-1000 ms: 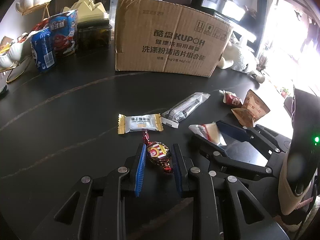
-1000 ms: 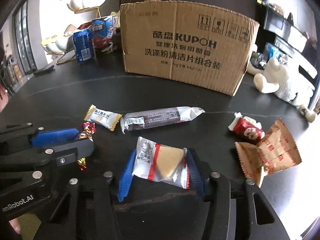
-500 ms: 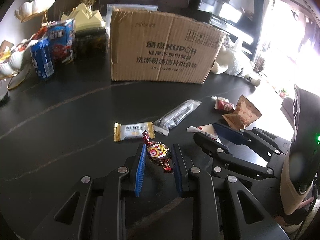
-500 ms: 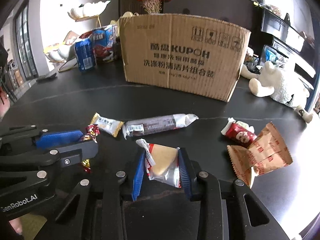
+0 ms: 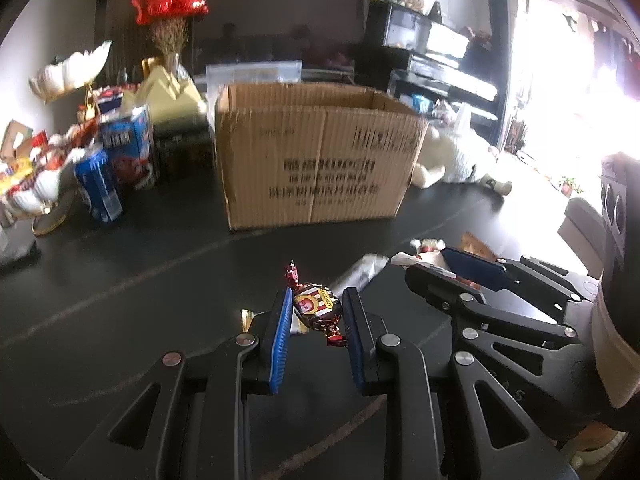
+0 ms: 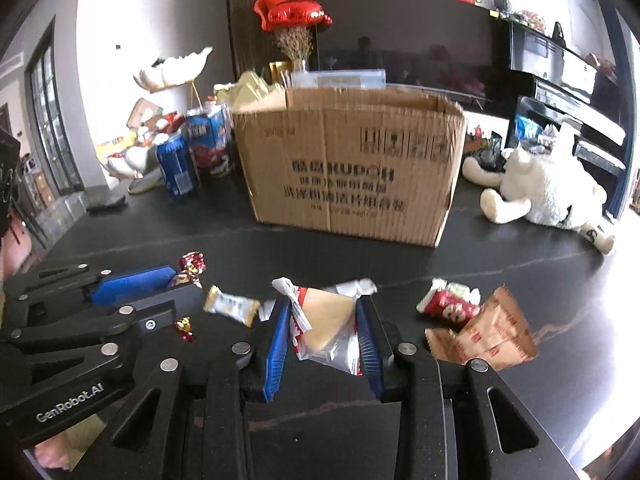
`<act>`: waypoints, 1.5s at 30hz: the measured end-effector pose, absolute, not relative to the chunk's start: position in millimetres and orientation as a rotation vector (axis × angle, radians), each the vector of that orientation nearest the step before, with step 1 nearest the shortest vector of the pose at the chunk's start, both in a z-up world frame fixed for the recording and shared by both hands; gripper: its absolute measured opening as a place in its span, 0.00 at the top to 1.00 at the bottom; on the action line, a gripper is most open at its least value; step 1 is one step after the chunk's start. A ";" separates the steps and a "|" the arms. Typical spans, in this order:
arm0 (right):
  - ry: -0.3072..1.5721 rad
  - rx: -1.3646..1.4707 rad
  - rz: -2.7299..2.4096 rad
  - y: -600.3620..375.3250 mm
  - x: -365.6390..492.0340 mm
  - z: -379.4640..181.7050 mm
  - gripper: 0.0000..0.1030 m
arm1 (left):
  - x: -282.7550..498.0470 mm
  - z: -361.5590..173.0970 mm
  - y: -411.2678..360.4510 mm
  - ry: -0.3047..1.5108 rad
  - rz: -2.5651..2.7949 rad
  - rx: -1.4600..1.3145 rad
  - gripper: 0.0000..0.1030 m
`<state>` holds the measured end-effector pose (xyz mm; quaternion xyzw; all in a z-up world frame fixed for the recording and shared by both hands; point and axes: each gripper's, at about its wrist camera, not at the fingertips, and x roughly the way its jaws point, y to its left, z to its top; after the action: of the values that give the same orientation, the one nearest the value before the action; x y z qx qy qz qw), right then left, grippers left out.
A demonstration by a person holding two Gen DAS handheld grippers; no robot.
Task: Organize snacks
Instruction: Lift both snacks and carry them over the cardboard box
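Observation:
My left gripper (image 5: 318, 300) is shut on a dark twist-wrapped candy (image 5: 316, 309), held above the black table (image 5: 120, 300). In the right wrist view, my right gripper (image 6: 323, 305) is shut on a clear packet with a triangular pastry (image 6: 328, 320), also lifted off the table. The open cardboard box (image 6: 348, 172) stands behind both, with its top rim visible. On the table lie a gold-ended white candy (image 6: 232, 306), a red-and-white packet (image 6: 448, 306) and a brown packet (image 6: 488, 336). A silvery bar (image 5: 360, 276) shows partly behind the fingers.
Left of the box stand a blue can (image 6: 176, 168) and a blue snack carton (image 6: 210, 148), with white shell-shaped dishes (image 6: 172, 68) behind. A white plush toy (image 6: 544, 188) lies right of the box. Red balloons (image 6: 292, 12) rise at the back.
The right jaws closed in on the pastry packet. Both grippers then rose off the table with their snacks, and the box's open top came into view.

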<state>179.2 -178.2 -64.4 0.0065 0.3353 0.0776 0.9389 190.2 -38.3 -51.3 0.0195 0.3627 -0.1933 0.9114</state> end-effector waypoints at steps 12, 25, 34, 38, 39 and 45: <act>0.568 0.030 0.143 -183.9 195.2 -4.0 0.67 | 206.8 10.4 -38.0 0.623 -0.397 0.071 0.75; 0.521 0.024 0.156 -186.1 228.1 42.9 0.67 | 237.1 63.3 -43.7 0.536 -0.398 0.089 0.75; 0.544 0.031 0.145 -200.7 268.1 65.4 0.67 | 279.2 82.6 -58.1 0.553 -0.430 0.101 0.75; 0.567 0.038 0.140 -207.2 287.7 67.8 0.67 | 300.3 82.3 -61.9 0.583 -0.443 0.097 0.75; 0.571 0.034 0.135 -208.5 292.7 68.0 0.67 | 307.2 81.2 -62.9 0.592 -0.446 0.097 0.75; 0.598 0.008 0.112 -213.3 320.2 65.6 0.66 | 337.6 72.4 -70.5 0.632 -0.452 0.117 0.75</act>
<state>320.2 -213.3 65.6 0.0042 0.2944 0.0551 0.9541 337.6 -70.5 72.4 0.0570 0.3080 -0.2203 0.9238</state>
